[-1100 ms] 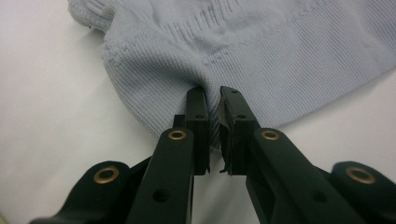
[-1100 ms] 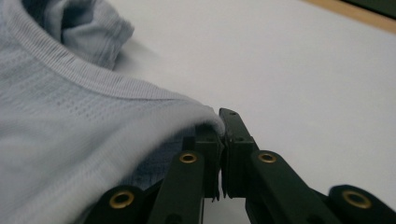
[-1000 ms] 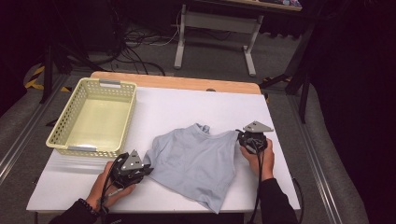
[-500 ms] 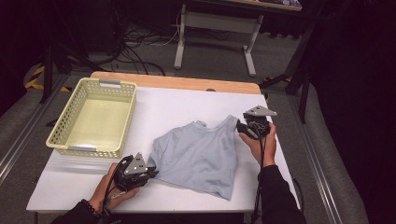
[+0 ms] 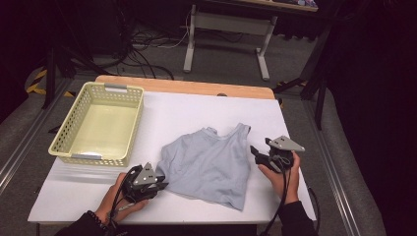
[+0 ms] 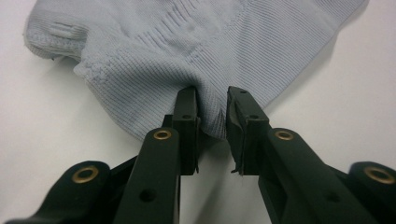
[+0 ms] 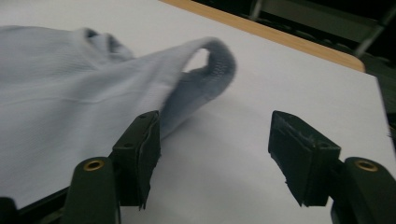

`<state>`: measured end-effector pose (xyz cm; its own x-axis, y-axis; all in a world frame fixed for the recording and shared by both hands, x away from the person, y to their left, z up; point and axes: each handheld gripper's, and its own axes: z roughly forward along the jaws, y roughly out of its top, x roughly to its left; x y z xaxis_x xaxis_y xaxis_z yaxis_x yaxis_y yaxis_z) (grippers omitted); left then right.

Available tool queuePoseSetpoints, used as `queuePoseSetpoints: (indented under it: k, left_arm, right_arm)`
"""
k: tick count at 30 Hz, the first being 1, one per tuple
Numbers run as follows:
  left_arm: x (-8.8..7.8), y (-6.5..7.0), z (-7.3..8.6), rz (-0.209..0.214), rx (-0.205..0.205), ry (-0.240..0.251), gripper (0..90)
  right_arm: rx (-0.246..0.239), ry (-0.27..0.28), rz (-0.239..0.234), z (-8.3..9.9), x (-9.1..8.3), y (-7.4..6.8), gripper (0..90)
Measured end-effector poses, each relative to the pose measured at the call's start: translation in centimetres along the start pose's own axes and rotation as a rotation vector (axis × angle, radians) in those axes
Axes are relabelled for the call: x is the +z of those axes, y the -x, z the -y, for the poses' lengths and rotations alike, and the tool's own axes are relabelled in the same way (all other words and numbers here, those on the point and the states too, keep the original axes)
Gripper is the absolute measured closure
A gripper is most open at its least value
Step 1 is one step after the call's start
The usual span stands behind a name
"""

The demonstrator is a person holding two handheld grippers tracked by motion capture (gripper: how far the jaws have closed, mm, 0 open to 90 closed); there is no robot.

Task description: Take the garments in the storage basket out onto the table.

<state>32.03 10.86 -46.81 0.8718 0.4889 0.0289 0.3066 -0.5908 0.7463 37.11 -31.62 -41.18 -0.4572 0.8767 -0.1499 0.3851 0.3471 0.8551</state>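
A light blue tank top [image 5: 211, 162] lies spread on the white table [image 5: 196, 108], straps toward the far side. My left gripper [image 5: 162, 186] is at its near-left corner. In the left gripper view its jaws [image 6: 212, 98] have just been opening, but a puckered fold of the top [image 6: 187, 42] is still pinched between the pads. My right gripper [image 5: 259, 147] sits just right of the top. Its jaws [image 7: 215, 126] have just been opening and stand wide with nothing between them. The top's strap [image 7: 215, 60] curls on the table beyond its left jaw.
A pale yellow mesh basket [image 5: 64, 142] with nothing in it stands at the table's far left. A wooden strip [image 5: 187, 87] runs along the far edge. Beyond the table are cables and metal table legs on a grey floor.
The right gripper, which held the strap lifted toward the far side, has come back toward the near edge and let go. The top now lies flatter. The left hand has barely shifted.
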Motion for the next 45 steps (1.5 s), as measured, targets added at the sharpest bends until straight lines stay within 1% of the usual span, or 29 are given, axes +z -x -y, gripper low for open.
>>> queuePoseSetpoints:
  k: [2, 3, 4, 5, 6, 7, 9, 10, 11, 12, 13, 15, 16, 17, 19, 20, 22, 24, 26, 27, 30, 32, 34, 36, 39, 41, 42, 44, 45]
  left_arm:
    - [0.0, 0.0, 0.0, 0.000, 0.002, -0.002, 73.5]
    - [0.0, 0.0, 0.0, -0.001, 0.001, 0.000, 73.3]
    - [0.1, 0.0, 0.0, -0.001, 0.003, -0.001, 73.1]
    - [0.1, 0.1, 0.1, -0.003, 0.003, 0.000, 72.8]
    - [0.1, 0.1, 0.1, -0.005, 0.006, 0.000, 72.8]
    - [0.0, 0.2, 0.1, -0.006, 0.007, -0.003, 72.8]
    - [0.1, 0.2, 0.0, -0.003, 0.017, -0.005, 74.2]
    - [0.1, 0.2, 0.0, -0.004, 0.019, -0.005, 74.9]
    - [0.1, 0.3, 0.0, -0.005, 0.017, -0.005, 75.4]
    - [0.1, 0.4, 0.0, -0.003, 0.015, -0.002, 76.3]
    - [0.1, 0.4, 0.0, -0.002, 0.022, -0.001, 77.5]
    - [0.2, 0.5, -0.1, 0.005, 0.021, 0.002, 79.9]
    - [0.2, 0.6, -0.1, 0.006, 0.019, 0.003, 80.9]
    - [0.2, 0.7, -0.2, 0.007, 0.024, 0.004, 81.5]
    - [0.2, 0.8, -0.2, 0.016, 0.026, 0.006, 82.7]
    - [0.2, 0.9, -0.3, 0.020, 0.024, 0.009, 83.3]
    - [0.1, 1.2, -0.4, 0.040, 0.029, 0.016, 84.2]
    - [0.0, 1.9, -0.7, 0.077, 0.030, 0.033, 85.3]
    - [-0.1, 2.8, -1.1, 0.096, 0.055, 0.044, 85.4]
    - [-0.2, 3.1, -1.3, 0.107, 0.057, 0.048, 85.1]
    - [-0.5, 4.3, -1.9, 0.129, 0.096, 0.064, 82.2]
    - [-0.8, 4.7, -2.2, 0.119, 0.117, 0.082, 75.1]
    - [-1.2, 4.7, -2.3, 0.112, 0.117, 0.104, 69.6]
    - [-1.6, 4.3, -2.4, 0.075, 0.112, 0.127, 65.2]
    - [-1.9, 2.7, -2.7, 0.016, 0.055, 0.151, 52.9]
    - [-1.5, 1.6, -3.3, -0.045, 0.027, 0.154, 44.5]
    - [-1.3, 1.1, -3.5, -0.065, 0.018, 0.155, 40.0]
    - [-0.5, -0.2, -4.6, -0.084, -0.017, 0.173, 36.8]
    - [0.0, -0.7, -5.3, -0.100, -0.020, 0.178, 34.7]
  right_arm:
    - [0.005, 0.011, -0.076, 0.4, -0.6, -0.6, 37.6]
    - [-0.003, 0.000, -0.103, 0.7, -0.8, -1.0, 37.7]
    - [-0.021, -0.012, -0.121, 0.9, -1.0, -1.4, 37.6]
    - [-0.022, -0.025, -0.148, 1.4, -1.2, -2.4, 36.9]
    - [-0.022, -0.025, -0.148, 1.4, -1.2, -2.4, 36.9]
    - [-0.018, -0.032, -0.166, 1.7, -1.1, -2.9, 36.8]
    - [-0.046, -0.076, -0.156, 2.2, -0.6, -4.2, 36.8]
    - [-0.065, -0.104, -0.161, 2.5, -0.2, -4.7, 36.8]
    - [-0.070, -0.119, -0.161, 2.6, 0.2, -4.8, 36.8]
    - [-0.054, -0.135, -0.153, 2.9, 0.7, -4.8, 37.3]
    - [-0.033, -0.142, -0.159, 3.1, 0.9, -4.6, 38.0]
    - [0.068, -0.146, -0.180, 3.6, 1.4, -4.0, 40.8]
    - [0.099, -0.154, -0.190, 3.8, 1.5, -3.9, 43.5]
    - [0.101, -0.160, -0.191, 3.9, 1.5, -3.9, 47.3]
    - [0.078, -0.153, -0.192, 3.8, 1.3, -4.2, 60.9]
    - [0.074, -0.154, -0.194, 3.8, 1.2, -4.3, 65.2]
    - [0.044, -0.152, -0.182, 3.7, 1.0, -4.6, 72.5]
    - [0.029, -0.148, -0.171, 3.3, 0.2, -4.5, 75.2]
    - [0.015, -0.127, -0.144, 2.9, -0.7, -4.1, 76.0]
    - [0.021, -0.103, -0.129, 2.6, -1.5, -3.7, 76.0]
    - [0.045, -0.057, -0.101, 2.3, -2.9, -2.8, 75.9]
    - [0.056, -0.044, -0.066, 2.4, -3.7, -2.1, 75.8]
    - [0.068, -0.049, -0.038, 2.8, -3.9, -1.5, 75.6]
    - [0.072, -0.063, -0.022, 3.2, -3.8, -1.1, 75.1]
    - [0.069, -0.091, -0.007, 3.7, -3.2, -1.0, 75.0]
    - [0.053, -0.112, 0.006, 4.0, -2.5, -1.2, 74.4]
    - [0.046, -0.124, 0.013, 4.2, -2.1, -1.3, 73.5]
    - [0.036, -0.142, 0.024, 4.5, -1.3, -1.5, 71.8]
    - [0.029, -0.141, 0.029, 4.6, -1.0, -1.6, 69.6]
